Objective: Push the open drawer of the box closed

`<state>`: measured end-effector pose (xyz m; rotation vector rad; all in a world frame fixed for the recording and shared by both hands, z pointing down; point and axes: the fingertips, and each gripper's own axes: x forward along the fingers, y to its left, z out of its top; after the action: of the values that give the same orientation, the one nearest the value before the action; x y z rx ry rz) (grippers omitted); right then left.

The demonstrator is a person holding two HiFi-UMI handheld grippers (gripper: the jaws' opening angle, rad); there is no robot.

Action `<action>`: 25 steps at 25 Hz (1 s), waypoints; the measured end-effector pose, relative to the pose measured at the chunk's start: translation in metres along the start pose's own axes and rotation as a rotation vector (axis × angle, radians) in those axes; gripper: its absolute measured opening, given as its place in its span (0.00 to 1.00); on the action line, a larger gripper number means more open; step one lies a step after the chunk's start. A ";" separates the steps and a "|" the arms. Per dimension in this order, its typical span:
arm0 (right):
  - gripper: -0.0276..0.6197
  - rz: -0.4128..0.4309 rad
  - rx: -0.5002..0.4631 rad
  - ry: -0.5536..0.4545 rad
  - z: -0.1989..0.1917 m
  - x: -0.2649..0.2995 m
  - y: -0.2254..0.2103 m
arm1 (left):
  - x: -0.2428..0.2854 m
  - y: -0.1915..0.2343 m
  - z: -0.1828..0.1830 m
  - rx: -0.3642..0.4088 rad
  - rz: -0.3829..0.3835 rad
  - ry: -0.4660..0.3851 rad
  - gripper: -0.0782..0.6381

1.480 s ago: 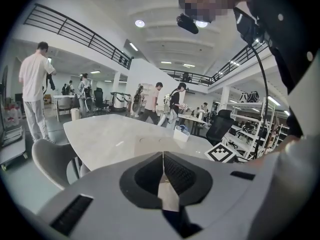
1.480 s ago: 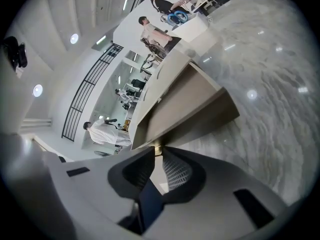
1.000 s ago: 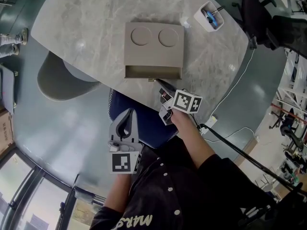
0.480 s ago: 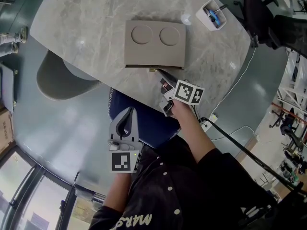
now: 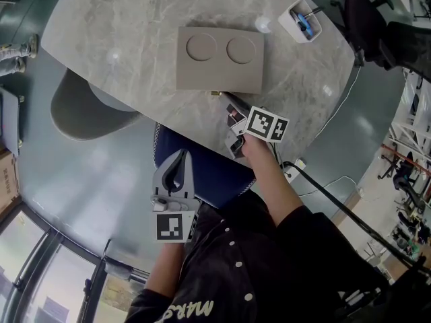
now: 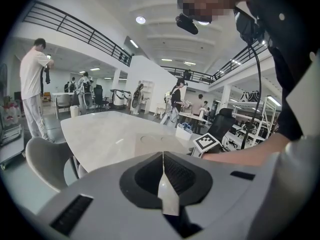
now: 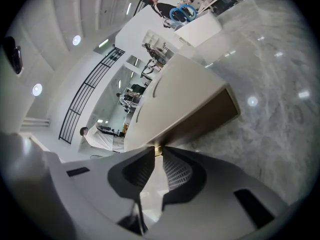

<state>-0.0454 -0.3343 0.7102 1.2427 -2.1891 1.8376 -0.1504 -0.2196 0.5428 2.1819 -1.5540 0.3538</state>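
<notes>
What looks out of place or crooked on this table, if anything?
Nothing stands out. The box sits flat on the table, its drawer looks pushed in flush, and the right gripper is closed on the knob at its front. The white container stands upright.

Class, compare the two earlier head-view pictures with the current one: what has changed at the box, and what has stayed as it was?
The drawer slid into the box, away from the person, and now looks closed. The right claw, shut on the drawer's knob, advanced with it. The left claw, shut and empty, the box and the white container stayed put.
</notes>
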 end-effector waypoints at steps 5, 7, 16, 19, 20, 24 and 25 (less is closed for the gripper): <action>0.12 0.005 0.006 -0.002 0.000 0.000 0.000 | 0.001 -0.001 0.001 0.000 -0.003 -0.005 0.13; 0.12 0.009 0.016 -0.009 0.000 0.000 0.000 | 0.001 -0.003 0.002 0.002 -0.010 -0.008 0.13; 0.09 0.011 0.005 -0.015 -0.005 -0.027 0.006 | -0.013 -0.012 0.012 0.021 -0.035 -0.031 0.13; 0.07 0.027 0.010 -0.036 0.000 -0.038 0.017 | -0.017 -0.016 0.020 0.046 -0.050 -0.071 0.13; 0.06 0.032 0.010 -0.044 0.002 -0.043 0.021 | -0.020 -0.018 0.023 0.052 -0.055 -0.081 0.13; 0.05 0.058 -0.041 -0.089 0.015 -0.064 0.047 | -0.032 -0.027 0.036 0.057 -0.074 -0.103 0.13; 0.04 0.067 -0.061 -0.102 0.019 -0.070 0.055 | -0.035 -0.028 0.039 0.063 -0.077 -0.114 0.13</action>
<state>-0.0206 -0.3131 0.6258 1.2954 -2.3481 1.7521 -0.1377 -0.2018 0.4879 2.3399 -1.5320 0.2621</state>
